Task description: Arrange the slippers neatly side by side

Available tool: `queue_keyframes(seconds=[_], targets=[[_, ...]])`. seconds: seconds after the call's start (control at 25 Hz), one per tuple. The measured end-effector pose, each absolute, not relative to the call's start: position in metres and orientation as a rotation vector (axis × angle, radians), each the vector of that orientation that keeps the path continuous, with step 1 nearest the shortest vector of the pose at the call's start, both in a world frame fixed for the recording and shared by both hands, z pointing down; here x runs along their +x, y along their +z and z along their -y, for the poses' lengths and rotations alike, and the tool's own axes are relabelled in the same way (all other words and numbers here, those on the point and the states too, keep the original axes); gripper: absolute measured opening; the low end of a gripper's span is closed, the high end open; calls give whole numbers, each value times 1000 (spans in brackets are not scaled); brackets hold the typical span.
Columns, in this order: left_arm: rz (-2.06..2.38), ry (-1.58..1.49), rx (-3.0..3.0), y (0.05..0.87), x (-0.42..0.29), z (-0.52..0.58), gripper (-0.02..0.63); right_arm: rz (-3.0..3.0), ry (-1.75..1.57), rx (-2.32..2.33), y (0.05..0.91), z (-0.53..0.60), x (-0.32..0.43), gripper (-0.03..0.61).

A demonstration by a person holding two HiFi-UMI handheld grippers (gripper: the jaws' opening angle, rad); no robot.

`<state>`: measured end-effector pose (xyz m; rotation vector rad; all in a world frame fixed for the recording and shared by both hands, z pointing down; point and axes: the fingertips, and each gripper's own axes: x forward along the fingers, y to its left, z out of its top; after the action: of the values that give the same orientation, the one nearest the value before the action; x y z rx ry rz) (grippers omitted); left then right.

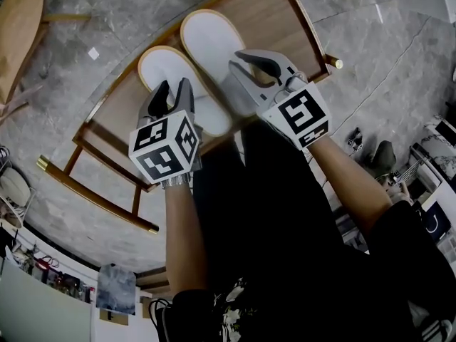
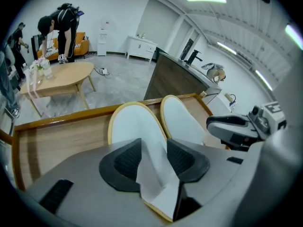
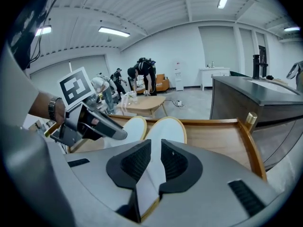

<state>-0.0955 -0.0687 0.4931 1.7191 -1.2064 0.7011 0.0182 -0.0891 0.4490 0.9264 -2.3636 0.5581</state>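
Two white slippers with tan soles lie side by side on a wooden rack (image 1: pixel 285 20) with a raised rim. My left gripper (image 1: pixel 173 91) is over the heel end of the left slipper (image 1: pixel 164 66). In the left gripper view its jaws (image 2: pixel 152 162) stand apart, open, with the white edge of that slipper (image 2: pixel 130 124) loose between them. My right gripper (image 1: pixel 235 59) is on the right slipper (image 1: pixel 210 38). In the right gripper view its pads (image 3: pixel 156 162) are shut on that slipper's white edge (image 3: pixel 151 183).
The rack stands on a grey stone floor (image 1: pixel 385 55), with brass caps on its rail ends. A wooden chair (image 1: pixel 18 20) is at the far left. People bend over a low wooden table (image 2: pixel 61 77) in the room behind, and a dark counter (image 2: pixel 175 77) stands past the rack.
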Motion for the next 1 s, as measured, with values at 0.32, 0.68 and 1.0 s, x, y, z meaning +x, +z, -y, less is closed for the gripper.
queue_keyframes(seconds=[0.32, 0.68, 1.0], targets=[[1256, 620, 1752, 443, -106, 41, 169, 2319, 528, 803, 457, 69, 34, 66], [1110, 660, 1561, 493, -67, -51, 165, 2224, 458, 511, 492, 20, 51, 65], [1204, 633, 1562, 504, -101, 3, 160, 2264, 394, 551, 496, 96, 41, 63]])
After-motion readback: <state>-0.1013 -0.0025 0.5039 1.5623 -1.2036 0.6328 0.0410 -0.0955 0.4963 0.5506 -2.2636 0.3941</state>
